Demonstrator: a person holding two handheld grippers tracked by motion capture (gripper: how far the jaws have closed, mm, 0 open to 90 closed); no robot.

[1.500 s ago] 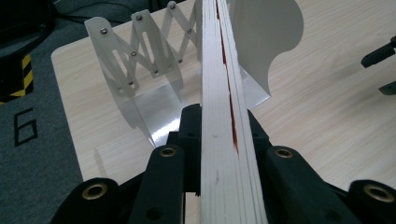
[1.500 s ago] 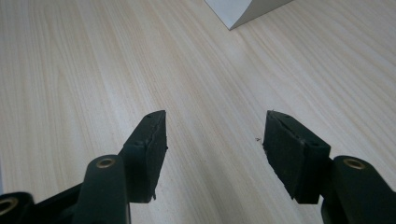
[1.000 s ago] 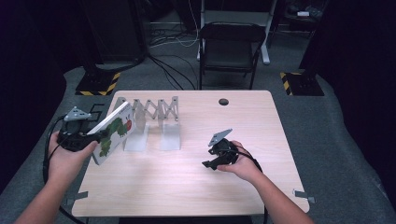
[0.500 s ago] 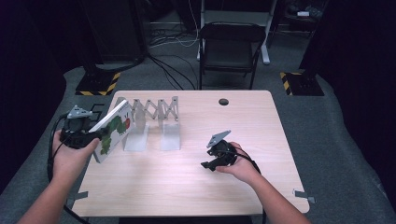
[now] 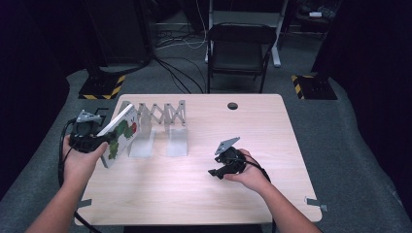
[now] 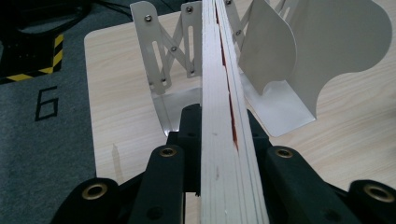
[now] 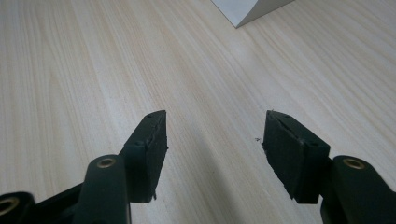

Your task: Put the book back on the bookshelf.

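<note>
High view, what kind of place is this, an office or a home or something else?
Most likely a lab or studio set up for recording. A bare wooden table stands on grey carpet with hazard-striped black bases beside it, loose cables trail across the floor, and dark curtains close it in behind a folding chair.

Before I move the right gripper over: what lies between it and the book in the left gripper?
In the high view, bare tabletop lies between the right gripper and the book; the metal rack stands just behind that line.
</note>
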